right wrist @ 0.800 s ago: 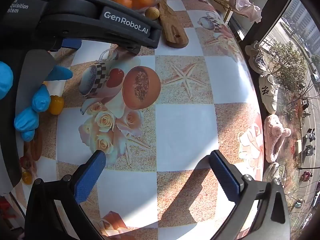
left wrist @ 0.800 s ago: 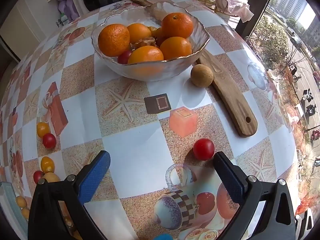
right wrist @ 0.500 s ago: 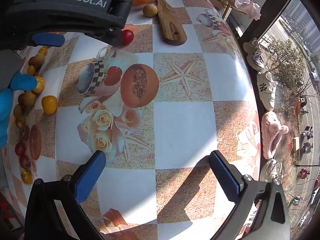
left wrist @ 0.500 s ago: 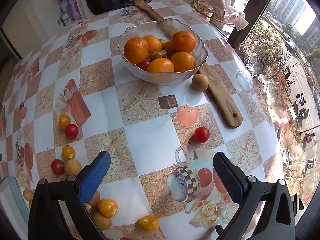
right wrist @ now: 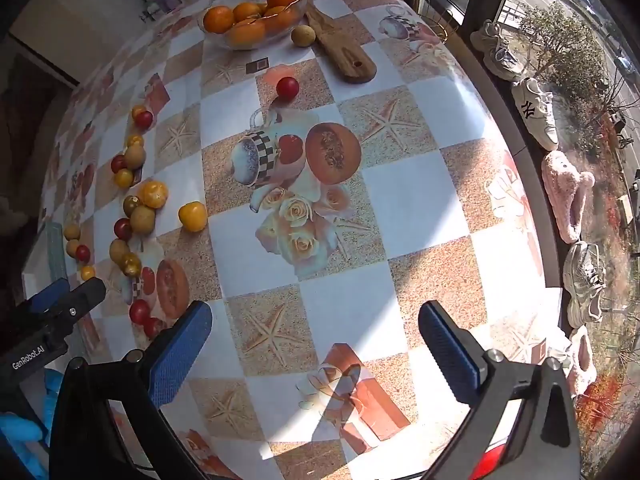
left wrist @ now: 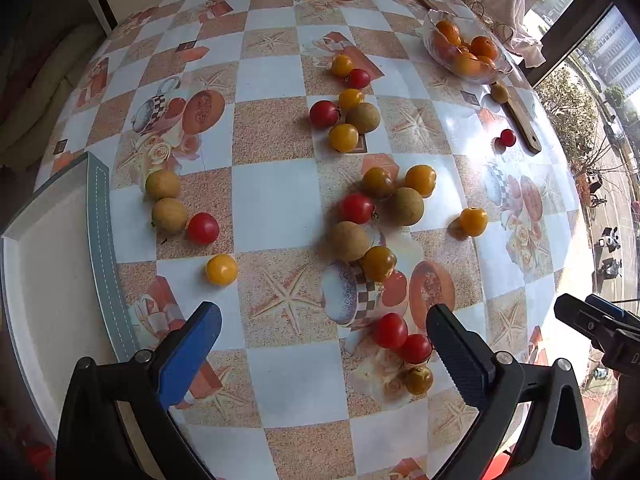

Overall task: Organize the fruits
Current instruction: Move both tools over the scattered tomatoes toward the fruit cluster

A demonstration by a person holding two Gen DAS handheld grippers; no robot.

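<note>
Many small fruits lie loose on the patterned tablecloth: red tomatoes [left wrist: 355, 208], yellow ones [left wrist: 221, 269] and tan longans [left wrist: 349, 240]. Two red tomatoes [left wrist: 401, 338] lie just ahead of my left gripper [left wrist: 322, 342], which is open and empty above the table's near edge. A glass bowl of oranges [left wrist: 464, 54] stands far right; it also shows in the right wrist view [right wrist: 256, 20]. My right gripper [right wrist: 314, 338] is open and empty over bare tablecloth, with the fruit scatter [right wrist: 136, 208] to its left.
A white tray with a grey rim [left wrist: 102, 240] lies at the left edge. A wooden board [right wrist: 340, 50] lies beside the bowl, with a longan [right wrist: 302, 36] and a lone red tomato [right wrist: 287, 88] near it. Shoes line the floor beyond the table's right edge.
Both grippers have pulled back and up from the bowl end. The left view has swung left, now showing the whole fruit scatter and the tray. Both stay open.
</note>
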